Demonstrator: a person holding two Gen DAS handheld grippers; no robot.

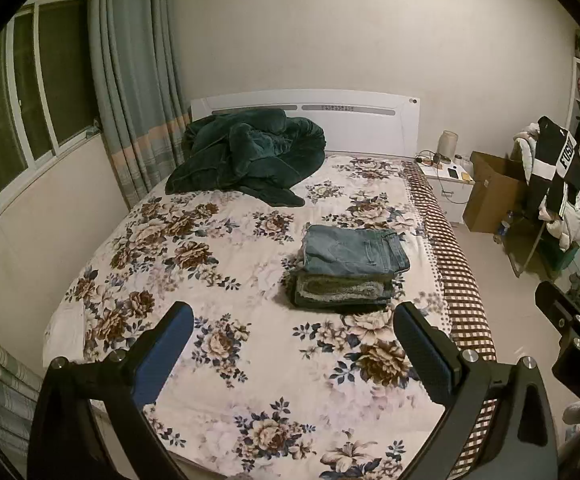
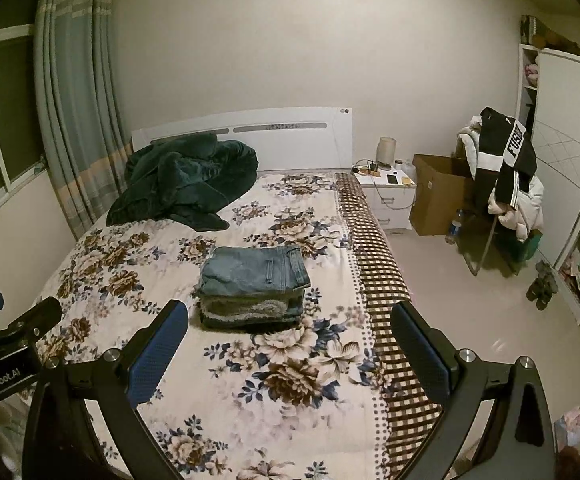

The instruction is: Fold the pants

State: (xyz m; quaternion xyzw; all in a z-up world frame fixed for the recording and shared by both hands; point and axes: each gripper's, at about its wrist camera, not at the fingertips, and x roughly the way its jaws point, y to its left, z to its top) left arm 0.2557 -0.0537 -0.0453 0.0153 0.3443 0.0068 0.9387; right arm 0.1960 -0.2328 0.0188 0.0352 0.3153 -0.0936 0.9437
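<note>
A pair of blue jeans [image 1: 354,250] lies folded on top of a stack of folded pants [image 1: 342,292] on the floral bed sheet [image 1: 194,264]. The stack also shows in the right wrist view [image 2: 254,284]. My left gripper [image 1: 294,344] is open and empty, held above the bed's near end, short of the stack. My right gripper [image 2: 290,344] is open and empty, also held back from the stack, over the bed's right side. Part of the right gripper shows at the right edge of the left wrist view [image 1: 570,320].
A crumpled dark green blanket [image 1: 250,156] lies at the head of the bed by the white headboard [image 1: 330,116]. A nightstand [image 2: 390,196], a cardboard box [image 2: 438,196] and a chair heaped with clothes [image 2: 506,184] stand to the right. Curtains [image 1: 138,80] hang at left.
</note>
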